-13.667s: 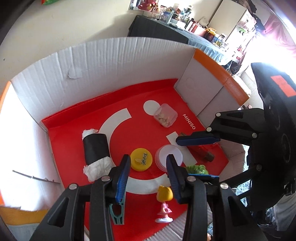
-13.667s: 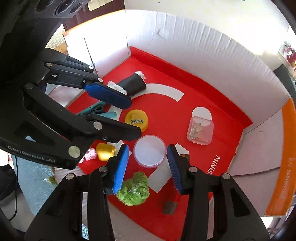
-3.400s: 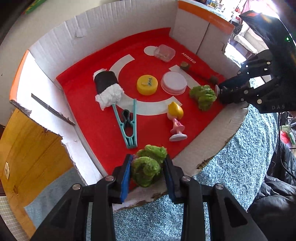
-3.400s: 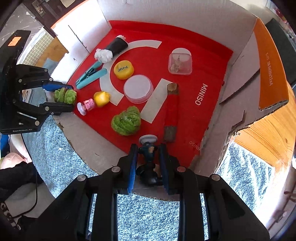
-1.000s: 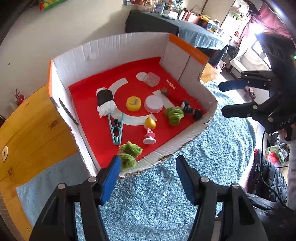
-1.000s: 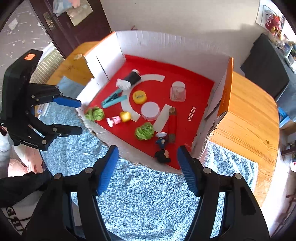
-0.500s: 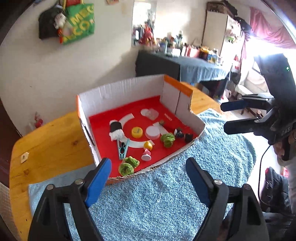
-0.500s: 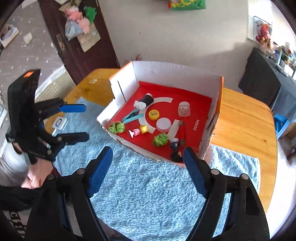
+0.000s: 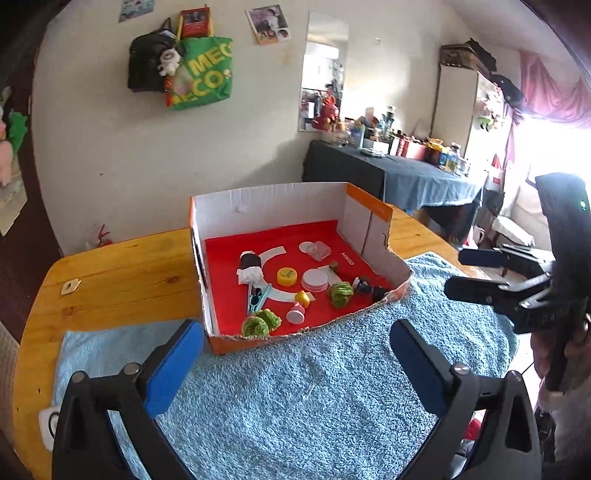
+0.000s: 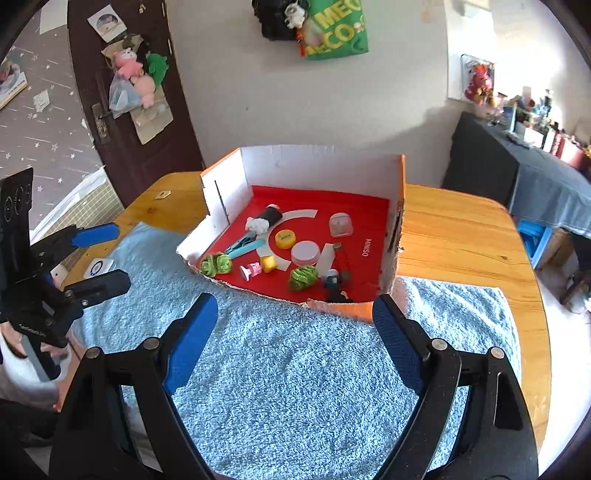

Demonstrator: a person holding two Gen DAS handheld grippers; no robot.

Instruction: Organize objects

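Cardboard box (image 10: 317,162) wall hides dark figurine (image 10: 338,295) partly; both grippers' jaws opening, empty.

Daylight floods in from a window (image 9: 554,147) at the right of the left wrist view, blown out to white glare. The room is bright and shadows are soft. Both fisheye views bend straight lines, with dark corners. The towel (image 10: 295,369) is sharp; far shelves blur slightly.

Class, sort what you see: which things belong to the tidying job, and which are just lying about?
Job: cardboard box, green balls, clothes peg, yellow lid, toy figure.
Lying about: blue towel, green bag, wooden table.
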